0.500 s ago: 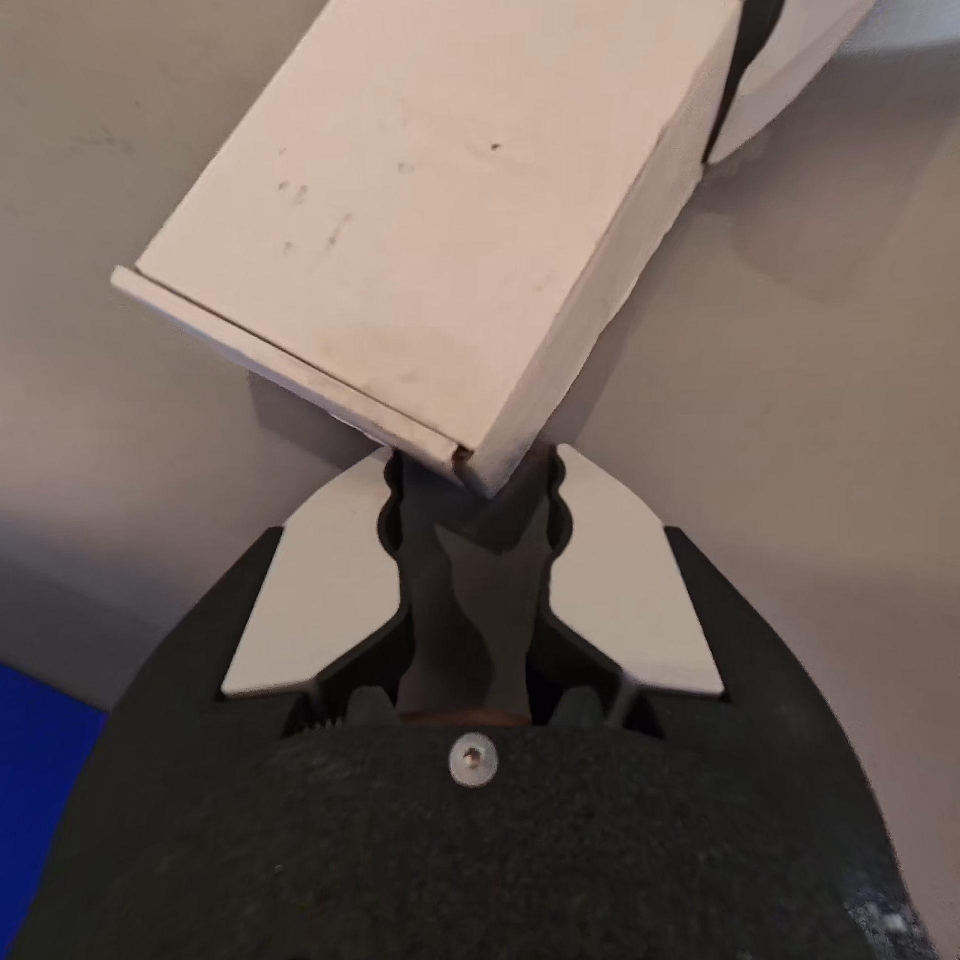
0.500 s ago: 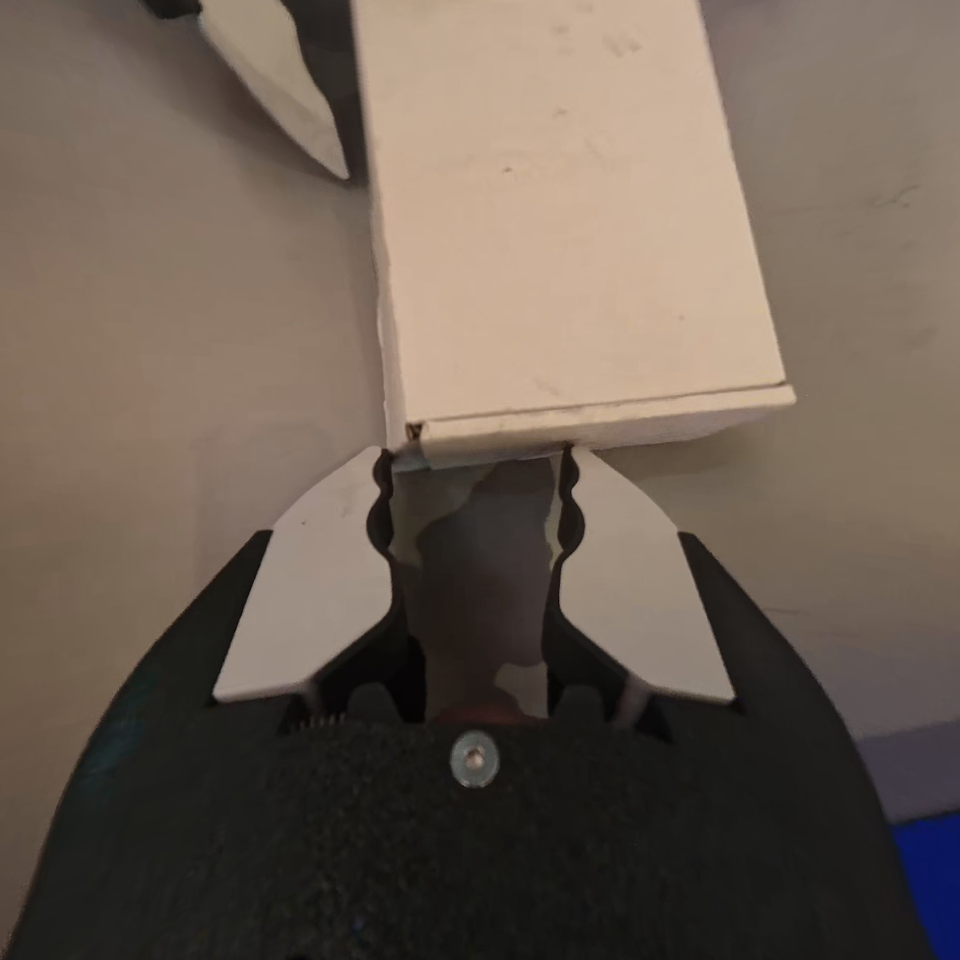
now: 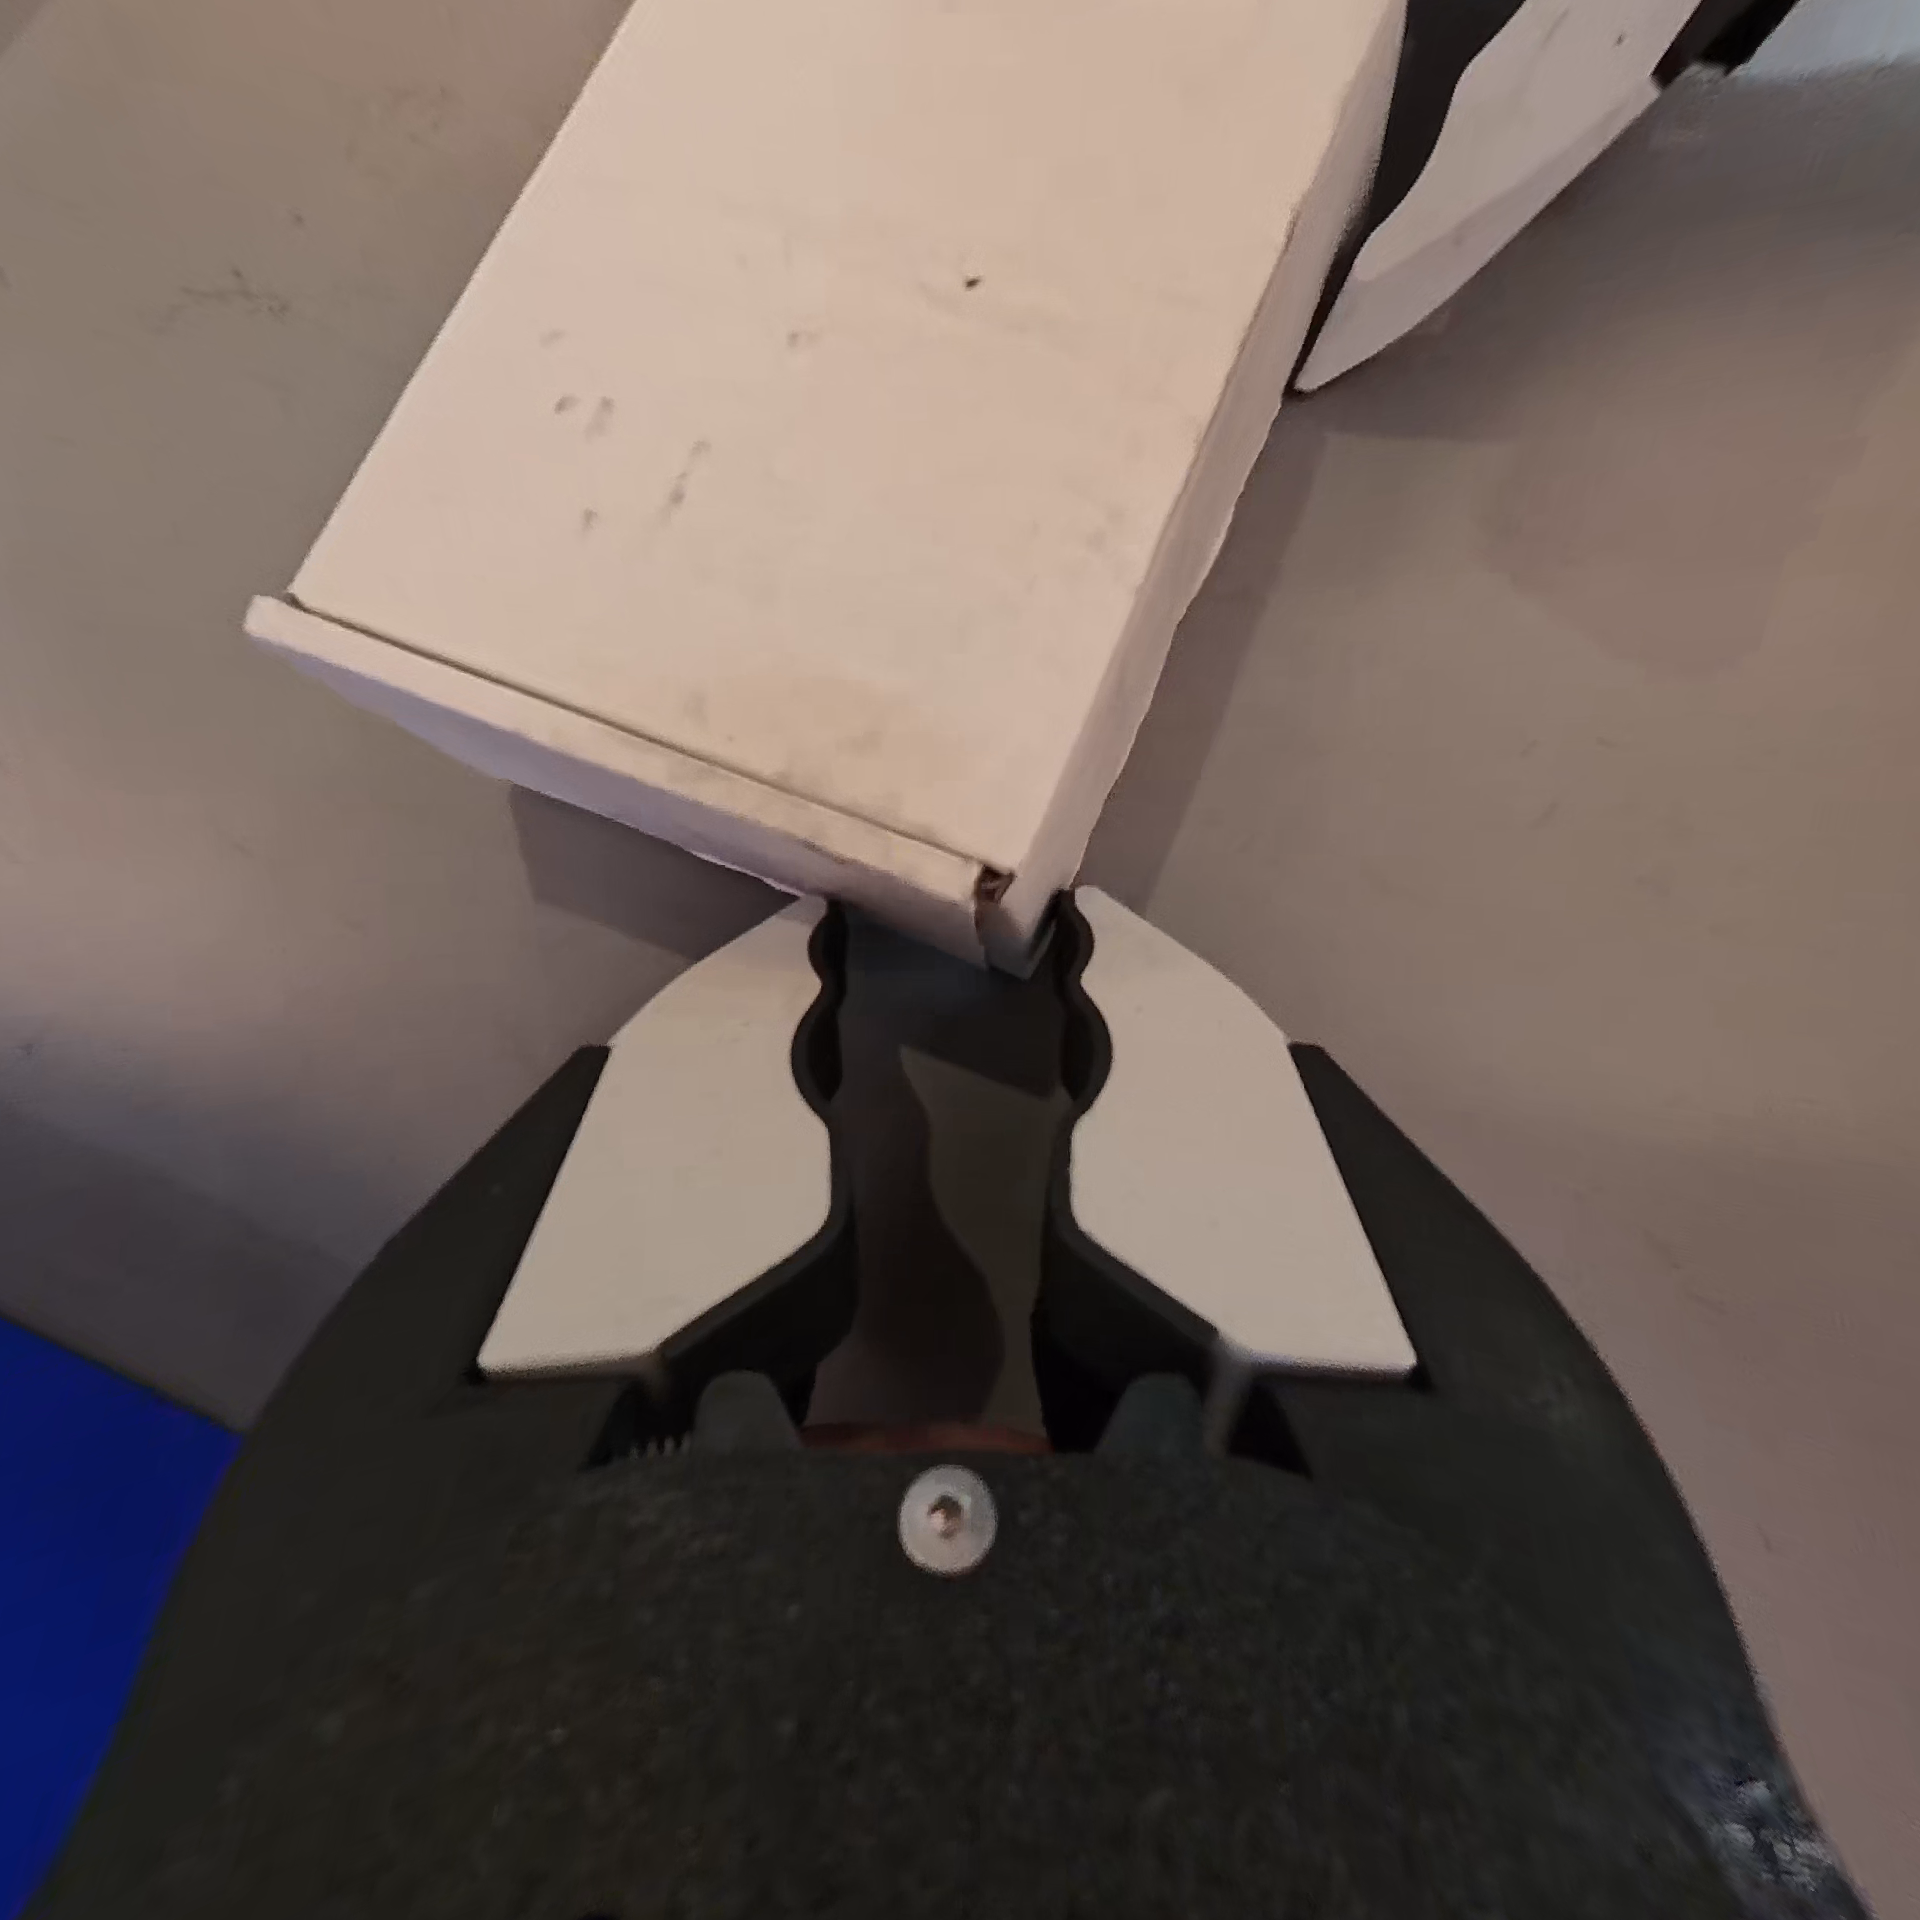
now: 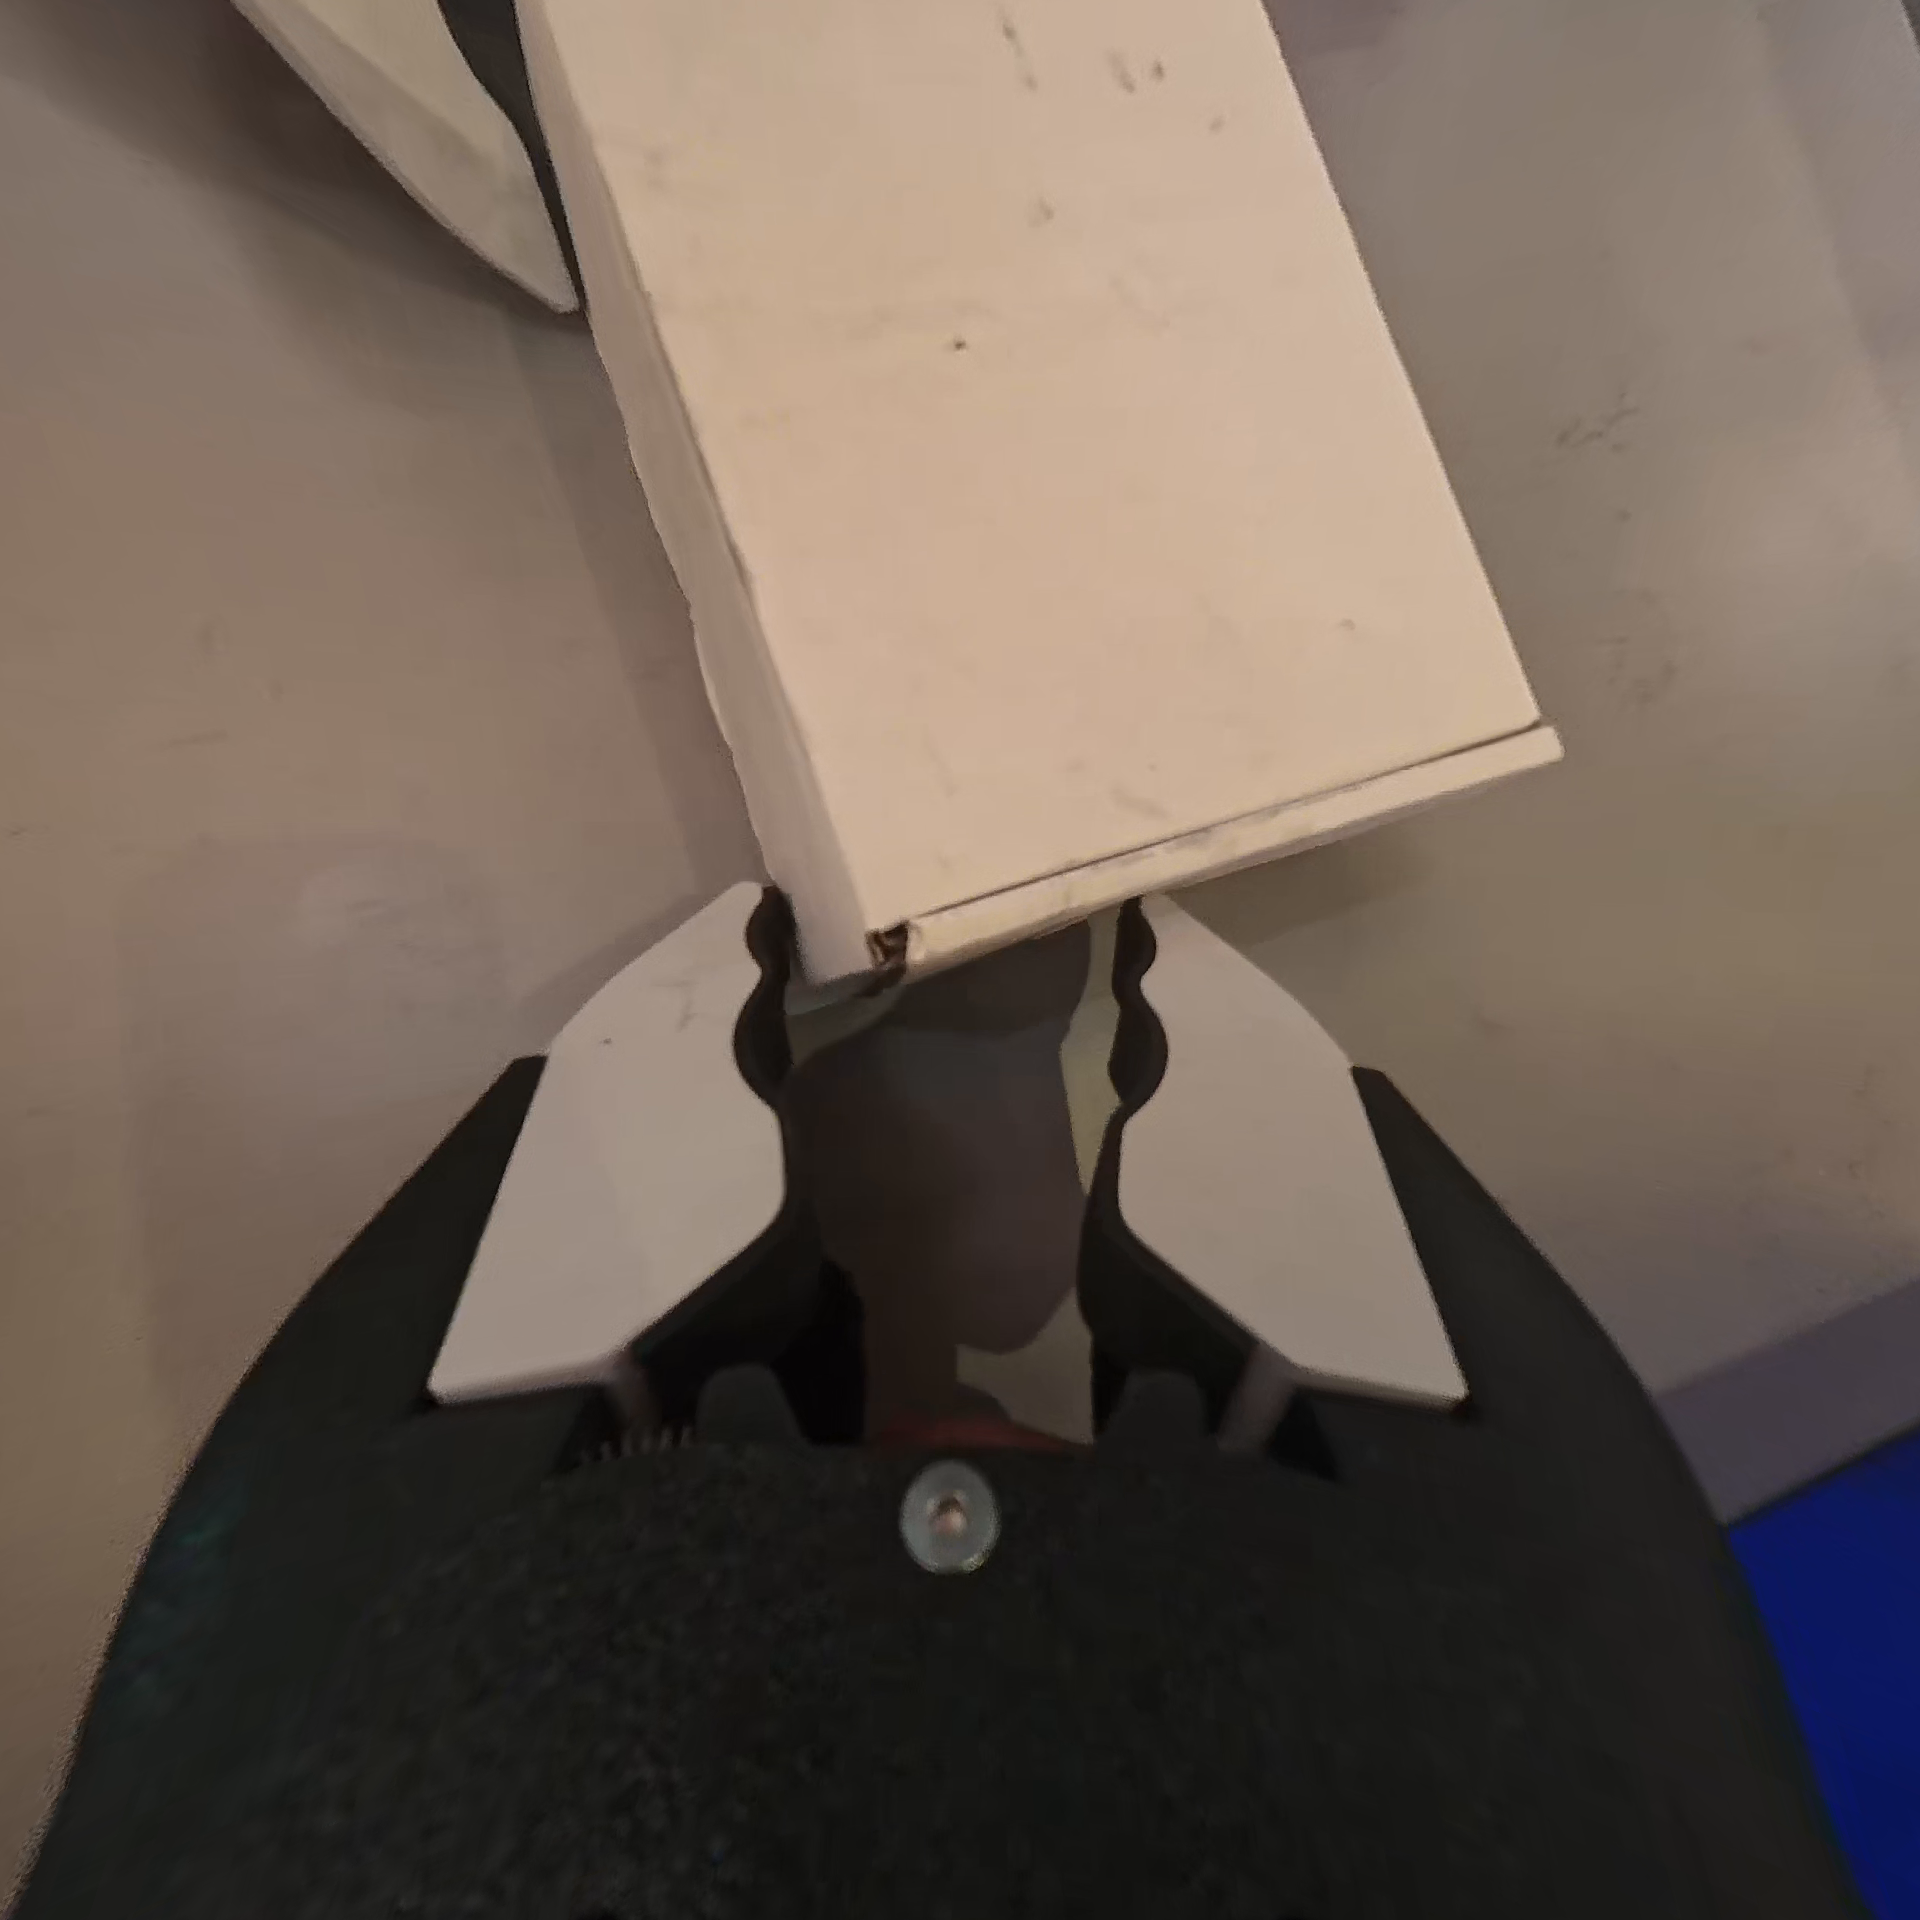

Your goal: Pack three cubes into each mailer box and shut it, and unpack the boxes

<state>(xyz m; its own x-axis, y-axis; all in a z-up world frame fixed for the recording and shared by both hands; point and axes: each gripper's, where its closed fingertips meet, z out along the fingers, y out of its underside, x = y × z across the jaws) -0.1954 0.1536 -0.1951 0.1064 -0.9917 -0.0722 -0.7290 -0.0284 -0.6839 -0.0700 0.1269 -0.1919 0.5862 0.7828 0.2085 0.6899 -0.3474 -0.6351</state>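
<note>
Left gripper (image 3: 951, 925) and right gripper (image 4: 945, 930) both part-spread, each touching a corner of the shut mailer box (image 3: 831, 436); long axis toward 1 o'clock.

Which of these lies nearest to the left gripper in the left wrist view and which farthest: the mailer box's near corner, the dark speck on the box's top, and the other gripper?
Measured from the left gripper:
1. The near corner of the mailer box, right between the fingertips.
2. The dark speck, farther up on the box's top face.
3. The right gripper, at the box's far end, upper right.
</note>
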